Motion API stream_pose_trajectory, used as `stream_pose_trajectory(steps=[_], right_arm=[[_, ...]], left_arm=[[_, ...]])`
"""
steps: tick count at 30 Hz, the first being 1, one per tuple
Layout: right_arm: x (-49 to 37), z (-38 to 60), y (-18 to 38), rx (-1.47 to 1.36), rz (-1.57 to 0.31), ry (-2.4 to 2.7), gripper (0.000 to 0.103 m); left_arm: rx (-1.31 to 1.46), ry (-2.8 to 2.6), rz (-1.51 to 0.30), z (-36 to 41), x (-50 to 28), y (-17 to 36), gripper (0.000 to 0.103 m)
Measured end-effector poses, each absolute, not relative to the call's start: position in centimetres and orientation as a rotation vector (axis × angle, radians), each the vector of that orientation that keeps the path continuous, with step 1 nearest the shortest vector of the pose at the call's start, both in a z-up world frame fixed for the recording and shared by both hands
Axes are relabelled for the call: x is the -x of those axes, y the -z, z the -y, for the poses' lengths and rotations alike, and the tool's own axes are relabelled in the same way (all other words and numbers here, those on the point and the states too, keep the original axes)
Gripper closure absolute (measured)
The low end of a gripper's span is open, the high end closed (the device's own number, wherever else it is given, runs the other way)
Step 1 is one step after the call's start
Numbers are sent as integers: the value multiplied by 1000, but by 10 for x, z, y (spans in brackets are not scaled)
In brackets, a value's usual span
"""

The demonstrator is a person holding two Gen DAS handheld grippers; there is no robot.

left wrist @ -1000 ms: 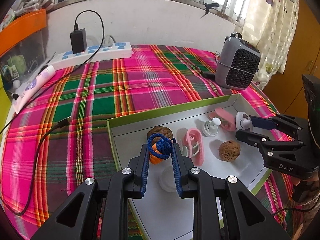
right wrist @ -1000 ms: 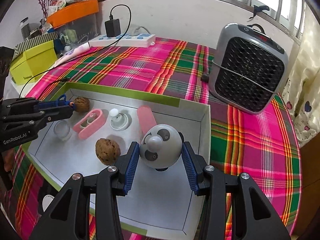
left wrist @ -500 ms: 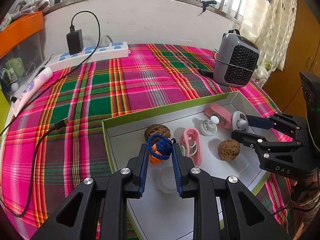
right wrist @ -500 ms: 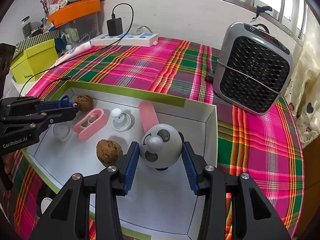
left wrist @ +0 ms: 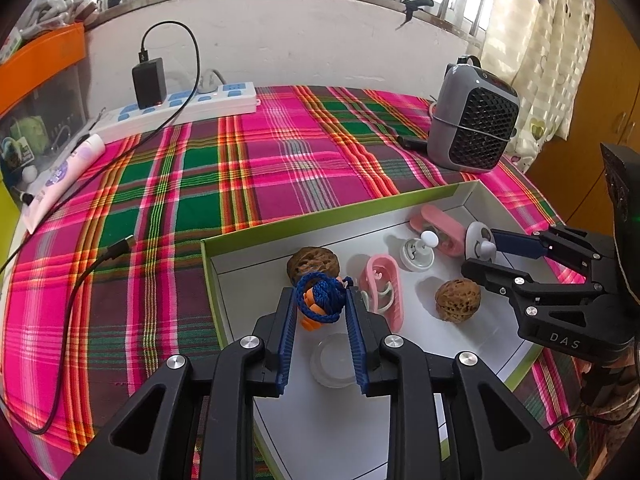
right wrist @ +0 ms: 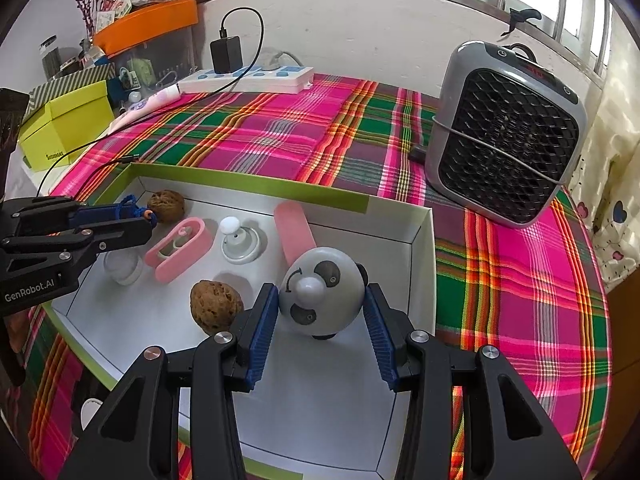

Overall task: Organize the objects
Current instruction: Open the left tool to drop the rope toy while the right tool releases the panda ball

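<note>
Left gripper (left wrist: 322, 307), fingers clamped on a small orange figure wrapped in blue braided cord (left wrist: 320, 304), held over the left end of the shallow white tray with green rim (left wrist: 332, 216). Below it: clear round lid (left wrist: 334, 360); only the left view shows it whole. Right of it: oval pink clip (left wrist: 382, 294), brown walnut (right wrist: 216, 307). Right gripper (right wrist: 320, 312) pinches a grey round panda-face toy (right wrist: 322, 294); its face reads clearly only in the right view. Both views show the grey mesh-front heater (right wrist: 506, 136) on the plaid cloth.
</note>
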State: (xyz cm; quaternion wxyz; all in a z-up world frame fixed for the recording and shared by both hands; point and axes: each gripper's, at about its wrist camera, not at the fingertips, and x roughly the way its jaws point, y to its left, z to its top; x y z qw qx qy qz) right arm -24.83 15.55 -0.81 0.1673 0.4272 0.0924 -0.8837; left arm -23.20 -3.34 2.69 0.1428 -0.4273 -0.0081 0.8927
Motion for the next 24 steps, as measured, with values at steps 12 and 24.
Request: stream_pose_trajectory(steps=[12,24], right_arm=[[248,-159,5,-1205,-231,2529,53],[242,-159,0,-1179,-229,2544,52]], left_arm=[[1230,-2581,23,33,232,-27,74],[1222,-2587,35,35,223,-33,66]])
